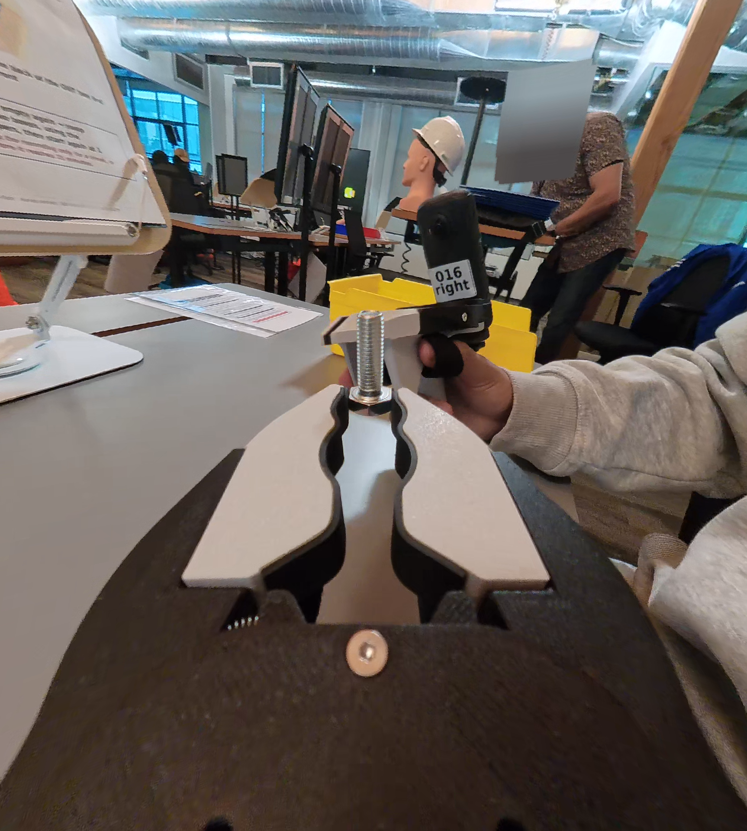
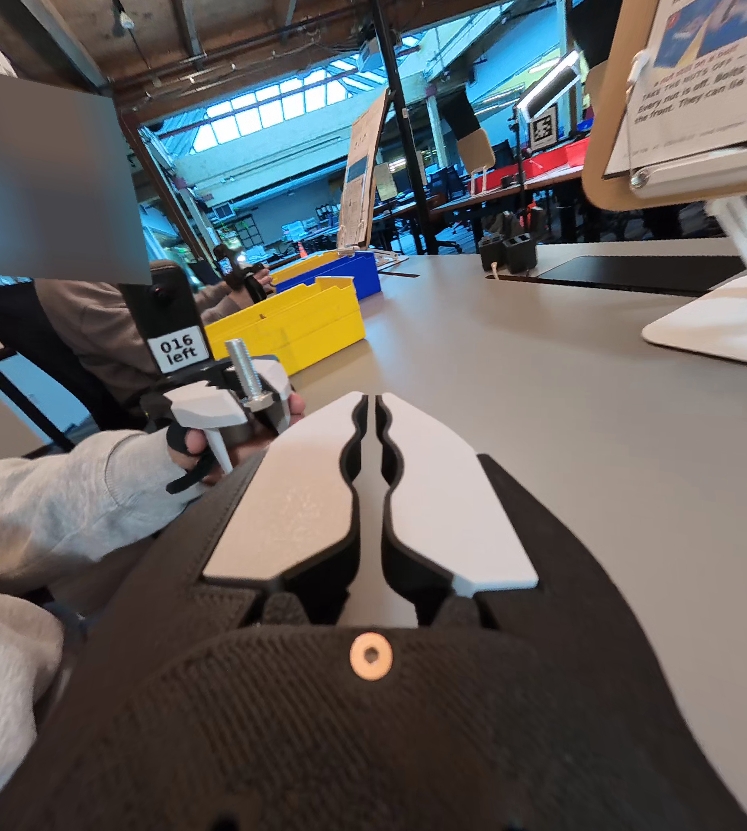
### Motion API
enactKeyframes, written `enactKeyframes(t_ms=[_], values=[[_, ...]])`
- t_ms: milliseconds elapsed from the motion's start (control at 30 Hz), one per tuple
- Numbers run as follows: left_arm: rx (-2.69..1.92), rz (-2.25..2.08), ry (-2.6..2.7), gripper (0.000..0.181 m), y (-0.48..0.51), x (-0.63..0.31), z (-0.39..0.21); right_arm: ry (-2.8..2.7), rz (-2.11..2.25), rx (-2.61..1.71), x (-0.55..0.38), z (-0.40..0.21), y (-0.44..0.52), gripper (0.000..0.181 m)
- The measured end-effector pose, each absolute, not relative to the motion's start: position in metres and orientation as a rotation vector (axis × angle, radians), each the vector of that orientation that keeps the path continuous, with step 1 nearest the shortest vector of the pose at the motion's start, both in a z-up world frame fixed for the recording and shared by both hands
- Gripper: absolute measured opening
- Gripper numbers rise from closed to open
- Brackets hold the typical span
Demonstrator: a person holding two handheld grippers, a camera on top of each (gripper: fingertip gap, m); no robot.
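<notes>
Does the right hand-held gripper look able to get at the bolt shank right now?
Probably yes: the bolt stands threads-up, clamped by its head in the left hand-held gripper, with the shank bare. The right hand-held gripper is shut and empty beside it.

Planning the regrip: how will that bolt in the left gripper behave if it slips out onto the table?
The bolt looks like solid metal: probably rigid and heavy for its size. Its round threaded shank would likely roll on the smooth table. The left gripper pinches only the hex head, so it may pivot.
</notes>
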State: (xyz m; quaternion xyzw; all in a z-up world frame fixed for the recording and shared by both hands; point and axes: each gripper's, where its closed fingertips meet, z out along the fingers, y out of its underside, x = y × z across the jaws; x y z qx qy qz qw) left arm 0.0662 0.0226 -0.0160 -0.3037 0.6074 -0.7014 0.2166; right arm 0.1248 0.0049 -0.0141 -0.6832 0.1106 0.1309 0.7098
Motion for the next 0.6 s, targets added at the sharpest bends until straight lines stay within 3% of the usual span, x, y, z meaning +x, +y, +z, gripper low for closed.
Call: enactKeyframes(t_ms=[300, 600], values=[[-0.924, -1.881, 1.595, 0.018, 0.054, 0.037, -0.017, 0.009, 0.299, -1.632, 0.089, -0.012, 0.062, 0.004], [-0.983, -1.817, 1.508, 0.018, 0.078, 0.000, -0.016, -0.348, 0.361, -1.786, 0.042, 0.090, 0.187, 0.013]])
